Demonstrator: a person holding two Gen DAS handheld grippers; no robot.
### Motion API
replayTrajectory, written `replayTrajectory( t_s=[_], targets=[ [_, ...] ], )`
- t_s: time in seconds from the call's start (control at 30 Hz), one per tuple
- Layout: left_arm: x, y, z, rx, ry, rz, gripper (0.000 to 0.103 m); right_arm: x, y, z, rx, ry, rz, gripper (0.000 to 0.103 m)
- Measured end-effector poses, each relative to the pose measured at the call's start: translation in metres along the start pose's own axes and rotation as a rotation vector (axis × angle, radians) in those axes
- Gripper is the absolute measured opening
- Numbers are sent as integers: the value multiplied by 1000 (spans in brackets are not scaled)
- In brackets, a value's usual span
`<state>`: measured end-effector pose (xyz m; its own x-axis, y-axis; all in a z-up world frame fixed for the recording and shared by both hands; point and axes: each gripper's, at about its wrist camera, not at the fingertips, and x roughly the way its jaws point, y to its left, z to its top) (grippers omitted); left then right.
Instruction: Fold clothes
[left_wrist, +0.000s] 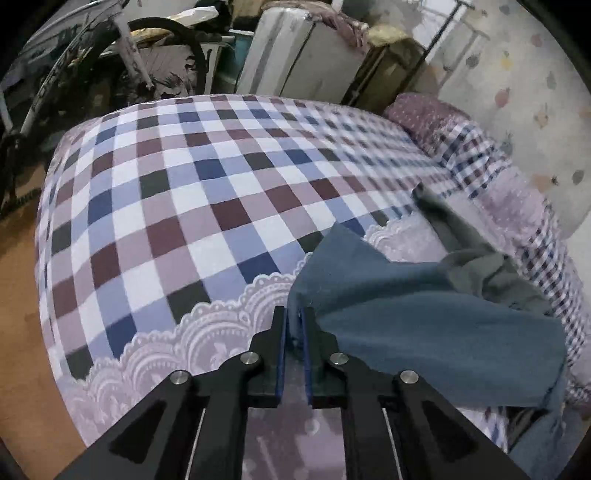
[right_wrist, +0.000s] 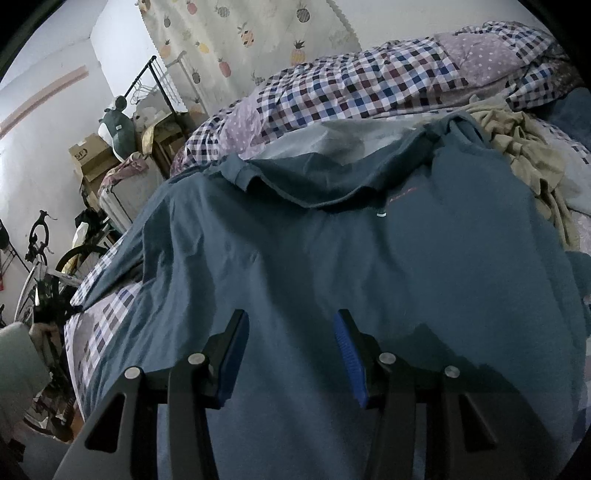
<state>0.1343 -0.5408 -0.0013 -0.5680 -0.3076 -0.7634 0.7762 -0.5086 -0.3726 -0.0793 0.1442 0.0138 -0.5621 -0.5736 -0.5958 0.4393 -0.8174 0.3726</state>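
Here my left gripper (left_wrist: 294, 325) has its jaws clamped on the blue shirt's (right_wrist: 332, 258) edge, lifting it off the bed (left_wrist: 192, 192) to fold; my right gripper (right_wrist: 291, 347) hovers slack-jawed over the shirt.

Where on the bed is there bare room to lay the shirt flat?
The checked sheet lies bare from the lace border to the far edge. Crowded on the right: blue shirt in the left gripper, grey garment, rumpled quilt.

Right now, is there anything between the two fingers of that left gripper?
Yes. In the left wrist view, the left gripper is pinching an edge of the blue shirt between its blue pads.
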Motion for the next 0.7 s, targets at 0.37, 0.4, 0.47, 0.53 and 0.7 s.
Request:
replayTrajectory(
  t_s=[0.37,0.4,0.47,0.53,0.7],
  targets=[
    [-94,-65,-15,144,-196,-102,70,-39,-19,11,74,-86,26,52],
    [-99,-84,-26,173,-195,-156,74,-44,-22,13,85,-99,32,52],
    [-108,-119,-50,233,-181,-257,76,-59,-34,17,114,-136,29,52],
    [-110,-153,-76,287,-157,-345,78,-83,-55,21,156,-193,-3,53],
    [-112,-252,-177,457,-7,-587,84,-124,-125,18,314,-264,-125,57]
  ],
)
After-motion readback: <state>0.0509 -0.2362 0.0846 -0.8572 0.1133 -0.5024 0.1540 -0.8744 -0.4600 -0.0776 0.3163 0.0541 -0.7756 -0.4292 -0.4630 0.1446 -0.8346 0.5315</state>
